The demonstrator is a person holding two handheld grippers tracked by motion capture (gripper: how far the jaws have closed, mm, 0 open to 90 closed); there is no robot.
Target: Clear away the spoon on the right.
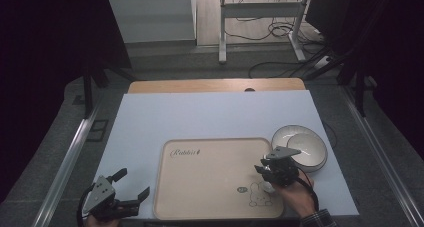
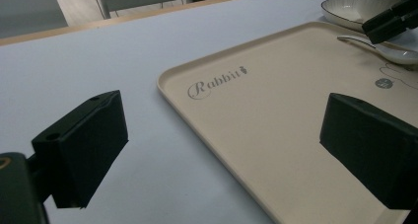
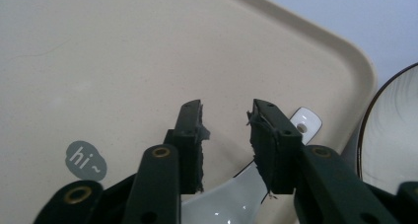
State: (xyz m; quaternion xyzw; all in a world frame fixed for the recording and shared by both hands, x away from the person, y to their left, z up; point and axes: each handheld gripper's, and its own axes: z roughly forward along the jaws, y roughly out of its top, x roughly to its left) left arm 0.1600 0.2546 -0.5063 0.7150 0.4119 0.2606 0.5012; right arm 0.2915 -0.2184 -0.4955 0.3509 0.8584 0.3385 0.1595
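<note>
Left hand-held gripper (image 1: 134, 185): near-left corner of the table (image 1: 210, 112), jaws spread wide, holding nothing.

Right hand-held gripper (image 3: 226, 116): over the near-right part of the beige plastic tray (image 1: 210, 187), jaws parted astride the handle of the white ceramic spoon (image 3: 236, 197), not pinching it.

Spoon: lying on the tray beside the rabbit print; judged placed, with release about complete.

White ribbed ceramic bowl (image 1: 305, 146): on the table just off the tray's far-right corner; apparently left to load.
</note>
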